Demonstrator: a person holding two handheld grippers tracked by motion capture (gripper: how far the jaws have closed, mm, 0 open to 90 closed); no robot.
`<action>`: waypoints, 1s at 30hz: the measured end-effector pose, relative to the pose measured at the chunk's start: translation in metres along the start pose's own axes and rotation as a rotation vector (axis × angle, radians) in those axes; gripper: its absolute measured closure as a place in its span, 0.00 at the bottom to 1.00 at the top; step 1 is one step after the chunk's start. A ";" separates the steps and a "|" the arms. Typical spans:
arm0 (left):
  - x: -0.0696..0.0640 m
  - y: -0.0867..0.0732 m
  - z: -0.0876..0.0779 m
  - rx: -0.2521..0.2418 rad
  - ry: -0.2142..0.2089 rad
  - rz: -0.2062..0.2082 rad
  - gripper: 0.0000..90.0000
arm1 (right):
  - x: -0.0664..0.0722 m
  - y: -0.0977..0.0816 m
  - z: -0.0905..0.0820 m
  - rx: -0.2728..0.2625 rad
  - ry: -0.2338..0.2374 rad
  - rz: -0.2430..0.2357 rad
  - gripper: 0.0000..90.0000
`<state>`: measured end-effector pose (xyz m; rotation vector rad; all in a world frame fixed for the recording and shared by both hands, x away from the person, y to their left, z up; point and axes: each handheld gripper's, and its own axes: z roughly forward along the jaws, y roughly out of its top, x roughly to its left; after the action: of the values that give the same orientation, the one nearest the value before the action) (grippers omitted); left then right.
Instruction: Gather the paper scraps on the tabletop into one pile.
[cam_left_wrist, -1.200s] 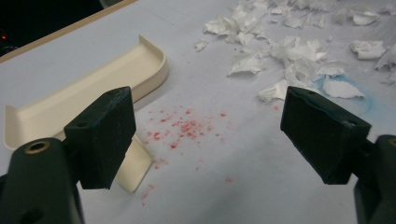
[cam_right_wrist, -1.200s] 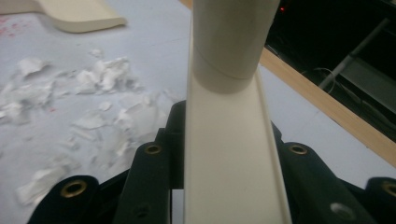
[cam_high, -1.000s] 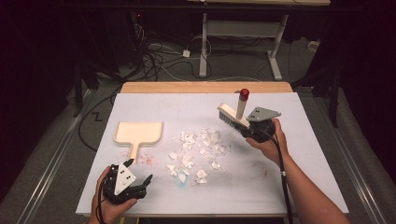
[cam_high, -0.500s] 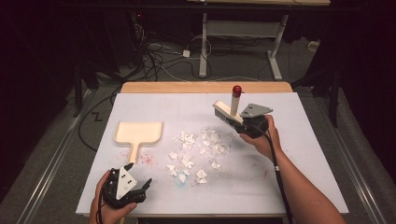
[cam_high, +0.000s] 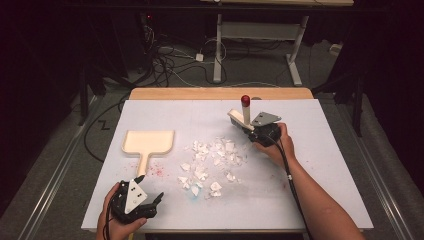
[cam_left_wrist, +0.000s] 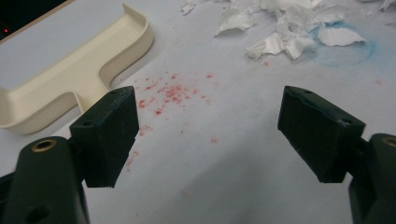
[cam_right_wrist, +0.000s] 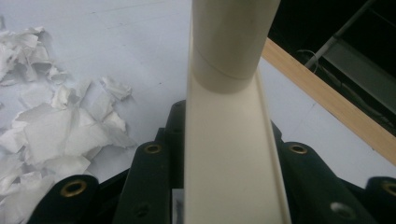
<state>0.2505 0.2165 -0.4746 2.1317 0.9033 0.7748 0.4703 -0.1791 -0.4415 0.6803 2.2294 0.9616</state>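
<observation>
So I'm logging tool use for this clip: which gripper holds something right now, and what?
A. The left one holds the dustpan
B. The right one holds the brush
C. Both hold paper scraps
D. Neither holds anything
B: the right gripper has its jaws closed on the cream brush, whose red-tipped handle stands up above it, while the left gripper is open over the table, short of the dustpan.

No readable words, labels, brands or numbers anywhere. Perhaps a dark "Z"-like mark on the floor (cam_high: 103, 125), left of centre in the high view, too blurred to confirm.
</observation>
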 end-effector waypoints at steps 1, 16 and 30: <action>0.000 0.001 0.000 -0.003 -0.001 0.004 0.22 | 0.002 0.000 0.002 -0.001 0.006 0.004 0.75; -0.003 0.000 -0.002 0.004 -0.011 0.018 0.22 | 0.068 0.003 -0.006 -0.051 0.200 -0.125 0.75; -0.005 0.001 -0.002 0.008 -0.015 0.028 0.22 | 0.113 -0.003 -0.056 -0.112 0.338 -0.201 0.75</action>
<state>0.2466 0.2126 -0.4736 2.1587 0.8724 0.7695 0.3534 -0.1325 -0.4503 0.2492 2.4530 1.1552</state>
